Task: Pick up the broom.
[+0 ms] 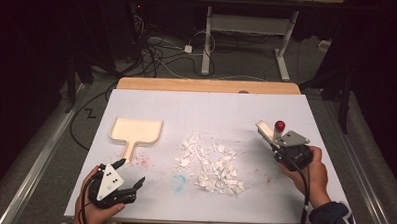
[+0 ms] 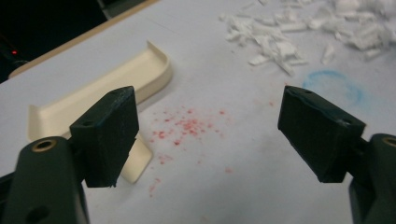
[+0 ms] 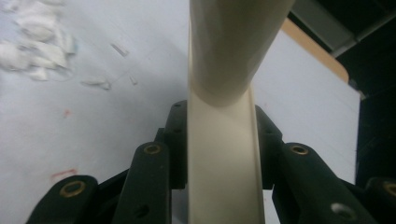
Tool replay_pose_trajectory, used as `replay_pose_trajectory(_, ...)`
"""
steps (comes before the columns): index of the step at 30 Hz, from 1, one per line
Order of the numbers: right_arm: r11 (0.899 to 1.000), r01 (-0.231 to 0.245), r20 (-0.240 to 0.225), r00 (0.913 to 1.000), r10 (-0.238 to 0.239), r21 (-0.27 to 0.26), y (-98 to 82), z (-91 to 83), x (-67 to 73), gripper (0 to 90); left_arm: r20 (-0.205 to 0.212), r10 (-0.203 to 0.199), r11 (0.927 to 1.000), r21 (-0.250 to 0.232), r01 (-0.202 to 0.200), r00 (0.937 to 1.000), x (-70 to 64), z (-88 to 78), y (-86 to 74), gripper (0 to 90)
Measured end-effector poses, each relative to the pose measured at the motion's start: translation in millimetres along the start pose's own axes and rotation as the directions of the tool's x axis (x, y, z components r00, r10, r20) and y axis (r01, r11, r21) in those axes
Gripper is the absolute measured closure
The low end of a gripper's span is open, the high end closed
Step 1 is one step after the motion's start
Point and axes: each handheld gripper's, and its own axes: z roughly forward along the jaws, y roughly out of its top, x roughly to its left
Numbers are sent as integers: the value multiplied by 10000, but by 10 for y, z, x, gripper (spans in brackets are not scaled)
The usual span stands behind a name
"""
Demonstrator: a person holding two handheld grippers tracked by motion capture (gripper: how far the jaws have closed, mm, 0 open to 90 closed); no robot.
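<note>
Now left gripper (image 1: pixel 130 175) jaws wide, empty; right gripper (image 3: pixel 219 135) clamps smooth cream plastic brush handle (image 3: pixel 224 158); jagged white paper scraps (image 1: pixel 212 165).

The dustpan (image 1: pixel 136 130) looked like smooth, glossy cream plastic; the scraps (image 1: pixel 209 165) like torn white paper; the table cover (image 1: pixel 263 194) was matt white.

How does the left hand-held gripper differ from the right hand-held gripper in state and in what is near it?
The left hand-held gripper has its jaws wide open with nothing between them; the right hand-held gripper is shut on a cream tool. The left one sits just short of the dustpan, beside red specks; the right one is across the paper scraps. Both are black, each held in one hand above the white table.
</note>
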Motion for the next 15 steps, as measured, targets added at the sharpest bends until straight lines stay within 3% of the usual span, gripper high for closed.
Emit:
replay_pose_trajectory(1,9999,-1,10,10000,1,139,33,138,37,679,-106,-142,9998,-109,140,9998,12,-7,9,197)
replay_pose_trajectory(5,10000,-34,-240,9997,36,88,143,274,150,679,-271,-284,9996,-103,281,9992,25,15,15,203)
replay_pose_trajectory(10,9959,895,-660,9938,-900,-98,333,363,521,678,-119,-4,9999,124,6,9999,-1,51,7,203)
replay_pose_trajectory(13,9861,1601,-1226,9788,-1644,-436,380,291,726,677,-71,110,9998,170,-109,9999,-12,49,2,203)
replay_pose_trajectory(15,9794,1901,-1844,9624,-1996,-678,392,202,826,677,-42,98,9998,200,-97,9999,-14,48,-3,203)
